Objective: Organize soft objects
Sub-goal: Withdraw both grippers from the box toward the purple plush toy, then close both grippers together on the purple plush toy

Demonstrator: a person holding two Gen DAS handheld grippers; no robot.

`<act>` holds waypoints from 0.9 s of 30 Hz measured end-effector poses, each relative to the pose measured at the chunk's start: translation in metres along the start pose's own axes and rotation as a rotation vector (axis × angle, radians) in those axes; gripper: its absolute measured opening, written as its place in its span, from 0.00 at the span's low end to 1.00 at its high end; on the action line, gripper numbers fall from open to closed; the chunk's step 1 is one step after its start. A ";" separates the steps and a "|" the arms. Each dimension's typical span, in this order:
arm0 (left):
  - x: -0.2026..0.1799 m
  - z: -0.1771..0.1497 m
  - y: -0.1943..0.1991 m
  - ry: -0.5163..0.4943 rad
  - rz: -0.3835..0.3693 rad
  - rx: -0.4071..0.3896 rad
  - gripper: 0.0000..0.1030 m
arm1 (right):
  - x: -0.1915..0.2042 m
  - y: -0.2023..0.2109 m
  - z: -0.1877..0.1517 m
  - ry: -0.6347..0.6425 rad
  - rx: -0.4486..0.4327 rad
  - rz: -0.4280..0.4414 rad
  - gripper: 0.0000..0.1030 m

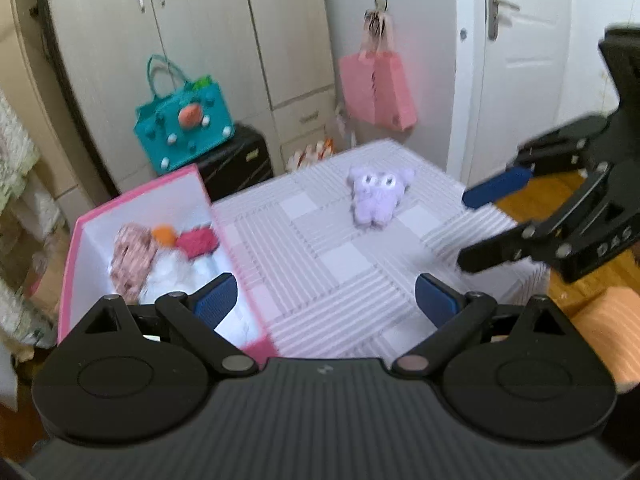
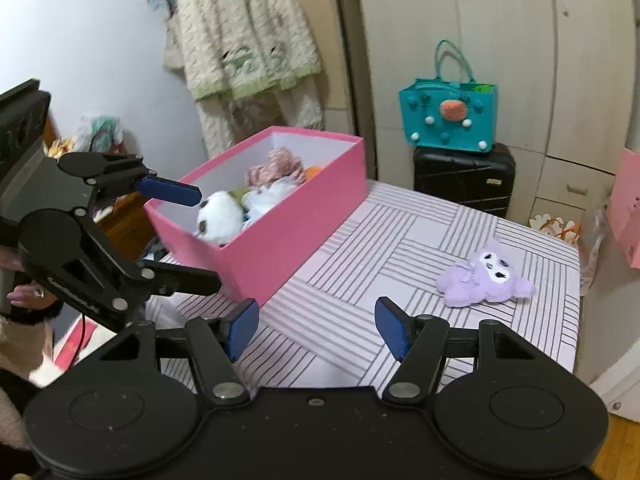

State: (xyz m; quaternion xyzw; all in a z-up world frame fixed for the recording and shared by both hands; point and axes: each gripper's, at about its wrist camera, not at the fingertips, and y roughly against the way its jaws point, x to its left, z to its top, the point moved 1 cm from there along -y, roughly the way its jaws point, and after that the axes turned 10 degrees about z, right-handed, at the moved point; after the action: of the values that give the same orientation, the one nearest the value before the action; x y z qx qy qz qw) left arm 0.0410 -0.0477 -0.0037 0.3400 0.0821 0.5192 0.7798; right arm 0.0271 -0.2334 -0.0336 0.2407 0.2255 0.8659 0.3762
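Purple plush toy [image 2: 486,274] lies flat and alone on the striped surface [image 2: 360,248], well apart from the pink box [image 2: 276,240]; the left wrist view also shows it [image 1: 378,196], face up, toward the far side of the cloth [image 1: 320,240].

Nearest the cameras: left gripper [image 1: 326,300] with fingers [image 1: 216,300] spread wide, nothing between them. Its left finger sits over the near end of the pink box [image 1: 248,304], its right finger over the surface. In the right wrist view the left gripper [image 2: 198,236] hangs at the box's near corner, upper finger over the rim, lower finger beside the outer wall.

Right gripper [image 2: 316,330] likewise wide open and empty, fingers [image 2: 392,332] above bare striped cloth, the plush ahead and to its right. From the left wrist view it [image 1: 480,224] enters from the right edge, above the surface, near the plush but apart from it.

Inside the box: white plush [image 2: 218,218], pinkish knitted item [image 2: 276,168], something orange [image 1: 164,235], something red [image 1: 198,240].

Farther back: teal tote bag [image 2: 448,120] on a black suitcase [image 2: 464,180], pink paper bag [image 1: 378,88] hanging on the wall, wardrobe [image 1: 200,40] behind, white door [image 1: 520,60].
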 end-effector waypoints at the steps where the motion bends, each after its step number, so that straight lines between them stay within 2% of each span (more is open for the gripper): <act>1: -0.001 0.002 -0.002 0.008 -0.002 -0.017 0.94 | -0.007 -0.001 -0.003 -0.014 -0.011 -0.009 0.67; 5: -0.003 0.015 -0.013 0.046 -0.017 -0.064 0.94 | -0.035 -0.010 -0.014 -0.049 -0.043 -0.071 0.67; 10: -0.012 0.027 -0.036 0.075 -0.016 -0.090 0.94 | -0.069 -0.024 -0.022 -0.096 -0.055 -0.094 0.71; 12: -0.014 0.032 -0.047 0.089 -0.026 -0.083 0.95 | -0.079 -0.032 -0.025 -0.083 -0.049 -0.125 0.74; 14: -0.018 0.036 -0.062 0.116 -0.033 -0.070 0.98 | -0.086 -0.039 -0.029 -0.072 -0.048 -0.146 0.82; 19: -0.029 0.043 -0.099 0.162 -0.051 -0.039 0.98 | -0.104 -0.053 -0.033 -0.040 -0.065 -0.183 0.89; 22: -0.036 0.046 -0.121 0.169 -0.064 -0.015 0.98 | -0.114 -0.062 -0.032 -0.031 -0.079 -0.195 0.90; 27: -0.046 0.052 -0.158 0.212 -0.099 0.021 0.98 | -0.136 -0.081 -0.027 -0.048 -0.053 -0.214 0.90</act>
State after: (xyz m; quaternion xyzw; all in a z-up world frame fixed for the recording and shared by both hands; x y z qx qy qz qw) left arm 0.1643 -0.1466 -0.0719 0.2870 0.1863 0.5122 0.7878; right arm 0.1373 -0.2927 -0.1350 0.2259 0.2178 0.8203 0.4782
